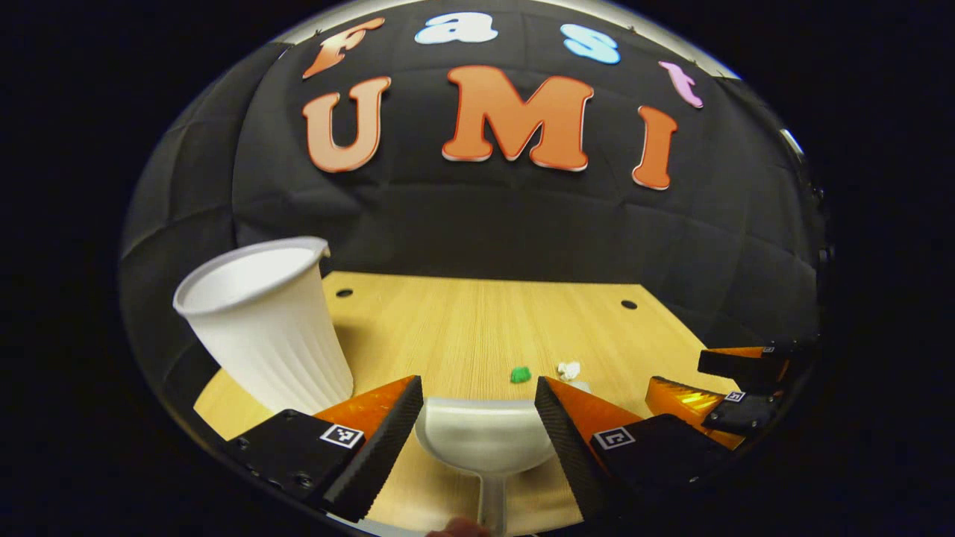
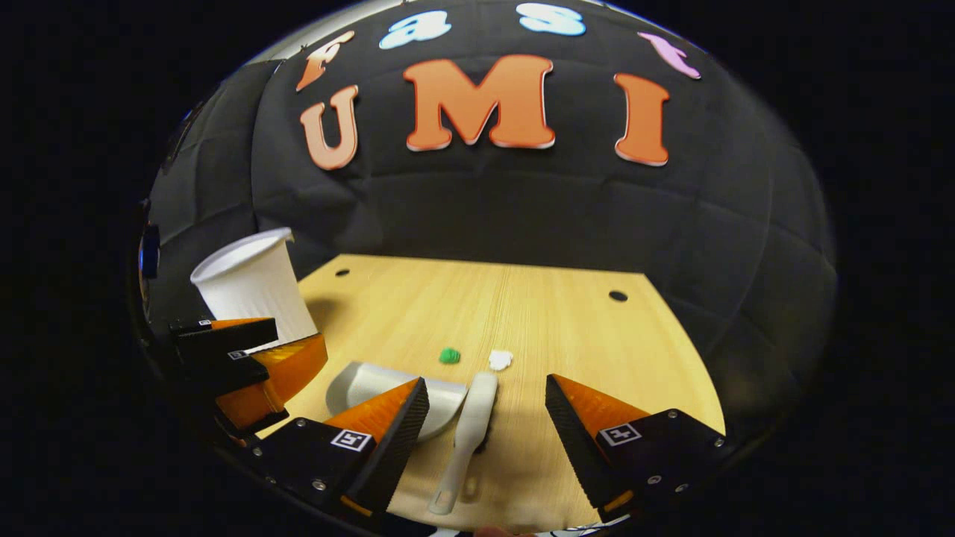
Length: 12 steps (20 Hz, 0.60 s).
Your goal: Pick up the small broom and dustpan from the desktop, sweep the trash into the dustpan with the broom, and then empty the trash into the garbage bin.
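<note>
The dustpan (image 1: 485, 440) is framed by the wide-spread left gripper (image 1: 477, 418); beside the dustpan, the broom (image 2: 470, 440) is straddled by the wide-spread right gripper (image 2: 485, 418).

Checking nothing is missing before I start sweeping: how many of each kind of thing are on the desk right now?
Dustpan: 1
Small broom: 1
Trash bits: 2, a green bit and a white bit
White cup, the bin: 1
Total: 5
</note>
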Each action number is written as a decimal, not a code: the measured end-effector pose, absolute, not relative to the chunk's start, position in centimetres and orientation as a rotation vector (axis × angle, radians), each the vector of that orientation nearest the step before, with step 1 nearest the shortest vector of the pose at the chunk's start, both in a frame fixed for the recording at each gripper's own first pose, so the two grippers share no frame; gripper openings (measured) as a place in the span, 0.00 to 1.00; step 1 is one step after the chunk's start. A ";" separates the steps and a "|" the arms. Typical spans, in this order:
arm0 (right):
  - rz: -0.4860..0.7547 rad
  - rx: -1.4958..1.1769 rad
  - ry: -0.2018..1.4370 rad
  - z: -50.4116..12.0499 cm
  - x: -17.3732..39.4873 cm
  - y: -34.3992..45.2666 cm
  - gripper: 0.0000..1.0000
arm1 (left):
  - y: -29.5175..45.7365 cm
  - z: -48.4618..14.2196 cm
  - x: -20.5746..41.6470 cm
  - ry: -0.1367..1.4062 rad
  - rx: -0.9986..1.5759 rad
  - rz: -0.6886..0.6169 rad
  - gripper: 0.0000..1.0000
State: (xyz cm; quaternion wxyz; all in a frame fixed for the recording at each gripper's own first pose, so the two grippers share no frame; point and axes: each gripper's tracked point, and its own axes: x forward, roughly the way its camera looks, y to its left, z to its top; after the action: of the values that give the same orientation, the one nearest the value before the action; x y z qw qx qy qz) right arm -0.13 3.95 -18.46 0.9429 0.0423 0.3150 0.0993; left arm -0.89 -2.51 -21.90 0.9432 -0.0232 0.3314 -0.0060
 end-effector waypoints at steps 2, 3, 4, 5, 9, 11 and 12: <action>0.252 0.063 0.716 -20.7 -0.7 4.3 0.95 | -2.5 -24.2 -1.9 0.777 -0.039 0.008 0.96; 0.273 0.053 0.742 -21.4 -0.9 4.5 0.95 | -2.4 -25.4 -2.5 0.832 -0.026 0.022 0.96; 0.287 0.042 0.773 -21.7 -1.0 4.6 0.95 | -2.6 -26.4 -3.0 0.874 -0.027 0.028 0.97; 0.292 0.034 0.804 -22.2 -1.2 4.8 0.95 | -2.5 -27.3 -3.1 0.921 -0.037 0.040 0.98; 0.275 0.019 0.972 -26.9 -2.4 6.2 0.95 | -2.8 -29.5 -5.4 1.096 -0.081 0.021 0.98; 0.244 0.031 1.049 -28.2 -3.1 6.3 0.95 | -2.9 -30.6 -7.2 1.181 -0.065 -0.013 0.98; 0.226 0.036 1.080 -28.8 -3.1 6.1 0.95 | -3.1 -31.2 -8.1 1.223 -0.072 -0.039 0.98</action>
State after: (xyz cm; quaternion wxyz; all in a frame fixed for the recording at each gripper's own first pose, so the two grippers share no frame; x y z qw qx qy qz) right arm -3.14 6.09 -28.80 0.8514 0.0169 0.5130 0.1076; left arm -8.10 -3.13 -31.20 0.8181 -0.0336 0.5738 -0.0183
